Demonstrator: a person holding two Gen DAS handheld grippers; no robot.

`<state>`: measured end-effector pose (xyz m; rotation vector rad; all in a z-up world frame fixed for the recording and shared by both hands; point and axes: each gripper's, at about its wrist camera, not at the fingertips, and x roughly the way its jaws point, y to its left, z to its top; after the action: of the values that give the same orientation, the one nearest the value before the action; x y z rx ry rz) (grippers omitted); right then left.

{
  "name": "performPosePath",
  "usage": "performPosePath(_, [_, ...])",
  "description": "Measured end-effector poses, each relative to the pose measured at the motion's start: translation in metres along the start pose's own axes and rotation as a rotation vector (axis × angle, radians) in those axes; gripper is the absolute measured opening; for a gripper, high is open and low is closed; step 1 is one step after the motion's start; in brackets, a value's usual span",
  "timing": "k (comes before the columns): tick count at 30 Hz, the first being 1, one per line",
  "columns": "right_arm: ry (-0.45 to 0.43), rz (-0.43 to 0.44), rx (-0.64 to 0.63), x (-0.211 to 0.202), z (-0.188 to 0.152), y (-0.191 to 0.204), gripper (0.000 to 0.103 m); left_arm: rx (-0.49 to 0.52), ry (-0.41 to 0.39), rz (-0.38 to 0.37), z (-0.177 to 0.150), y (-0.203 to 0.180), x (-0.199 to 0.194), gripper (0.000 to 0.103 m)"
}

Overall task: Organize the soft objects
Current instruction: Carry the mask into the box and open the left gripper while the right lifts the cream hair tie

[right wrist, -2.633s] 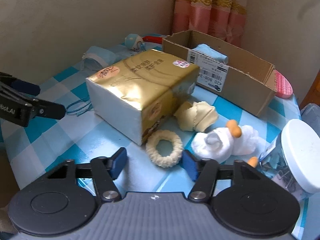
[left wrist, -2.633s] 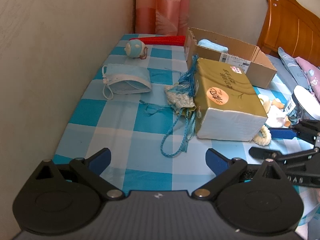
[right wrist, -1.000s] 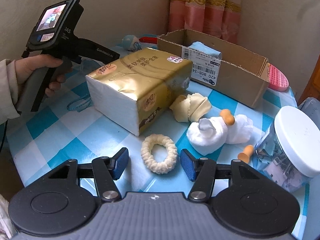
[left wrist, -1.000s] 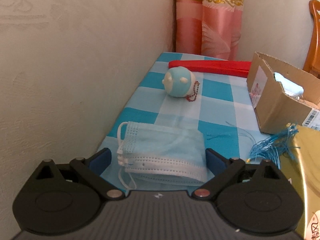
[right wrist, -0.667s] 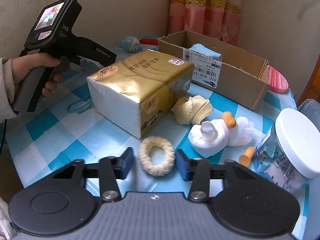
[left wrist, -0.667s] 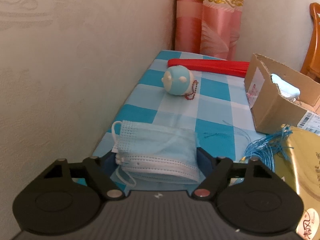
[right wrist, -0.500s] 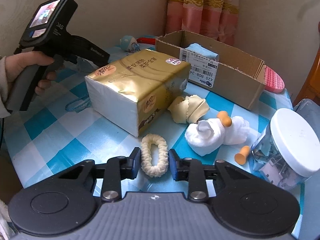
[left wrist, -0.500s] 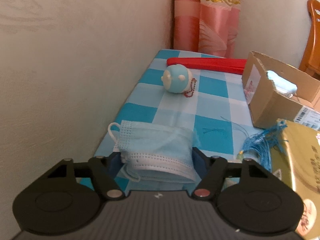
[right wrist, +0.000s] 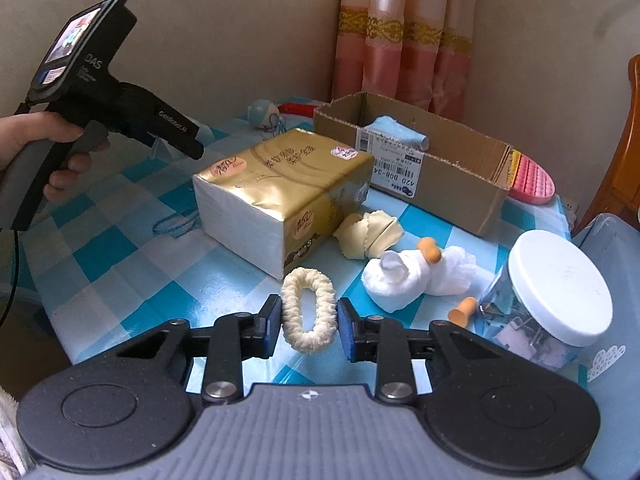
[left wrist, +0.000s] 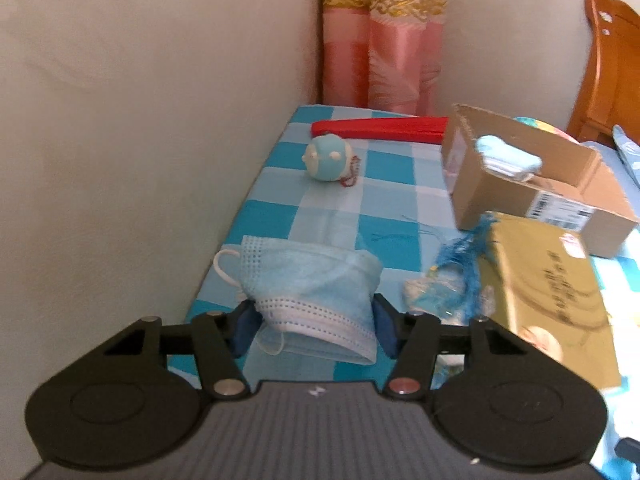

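A light blue face mask [left wrist: 312, 280] is bunched between the blue pads of my left gripper [left wrist: 316, 320], whose jaws are closing and press on it; the mask hangs just above the checked cloth by the wall. My right gripper [right wrist: 308, 322] is shut on a cream scrunchie [right wrist: 290, 300], squeezed into a tall oval and held off the table. An open cardboard box [right wrist: 440, 168] at the back holds a light blue cloth [left wrist: 504, 158]. In the right wrist view a hand [right wrist: 36, 140] holds the left gripper's handle.
A gold tissue pack [right wrist: 276, 184] lies mid-table. White socks [right wrist: 412, 276], a yellow cloth [right wrist: 370, 232] and a white-lidded jar [right wrist: 556, 296] sit to its right. A round blue toy [left wrist: 328, 158], a red strip [left wrist: 380, 128] and a blue tassel [left wrist: 464, 256] lie farther back.
The left jaws closed in on the mask, bunched it and lifted it. The right jaws closed on the scrunchie, squeezed it narrow and raised it a little.
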<state>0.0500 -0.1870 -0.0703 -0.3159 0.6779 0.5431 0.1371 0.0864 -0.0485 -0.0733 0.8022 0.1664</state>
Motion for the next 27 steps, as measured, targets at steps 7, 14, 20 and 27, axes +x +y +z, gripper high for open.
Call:
performPosePath(7, [-0.039,0.013,0.001,-0.017,-0.001,-0.004,0.034,0.029,-0.022,-0.048,0.001,-0.010,-0.038,0.058])
performPosePath(14, [-0.078,0.018,-0.028,-0.033,-0.001,-0.007,0.034,0.069,-0.040,-0.125,0.015,-0.031,-0.062,0.058])
performPosePath(20, [-0.099,0.015,-0.024,-0.043,0.005,-0.016,0.034,0.130,-0.059,-0.198,0.039,-0.062,-0.067,0.058])
performPosePath(27, [-0.122,-0.004,-0.029,-0.046,0.019,-0.031,0.034,0.221,-0.070,-0.261,0.080,-0.112,-0.050,0.058])
